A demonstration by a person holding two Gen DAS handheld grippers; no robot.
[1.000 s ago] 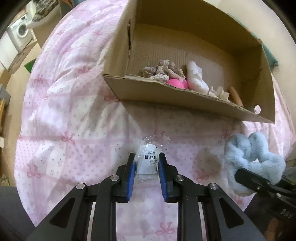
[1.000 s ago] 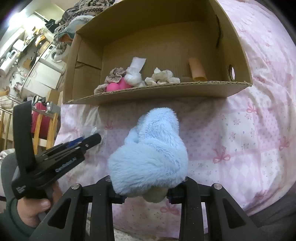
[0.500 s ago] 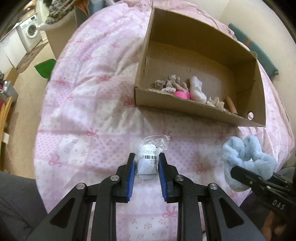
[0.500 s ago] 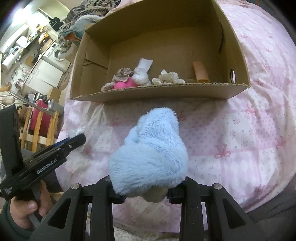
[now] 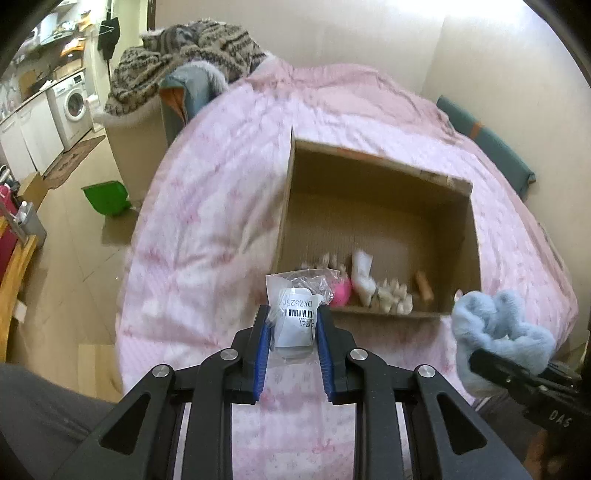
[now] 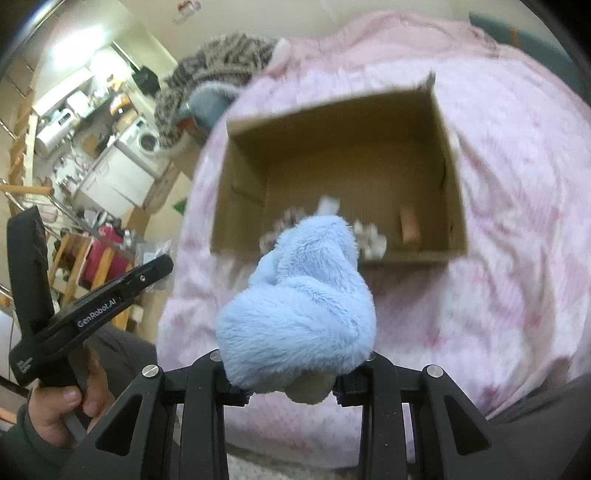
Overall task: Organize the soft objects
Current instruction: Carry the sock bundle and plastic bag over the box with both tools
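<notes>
You are looking across a bed covered by a pink patterned quilt (image 5: 229,177), set against a plain cream wall (image 5: 332,33). A teal cushion (image 5: 487,147) lies along the bed's far right edge. At the bed's far left corner a heap of striped knit blankets (image 5: 192,48) sits piled up. Left of the bed you see light wood flooring (image 5: 74,266), a green dustpan (image 5: 107,197), and farther off a white washing machine (image 5: 74,103) beside white cabinets (image 5: 26,136). A bright ceiling light (image 6: 70,55) glares above the kitchen area.
</notes>
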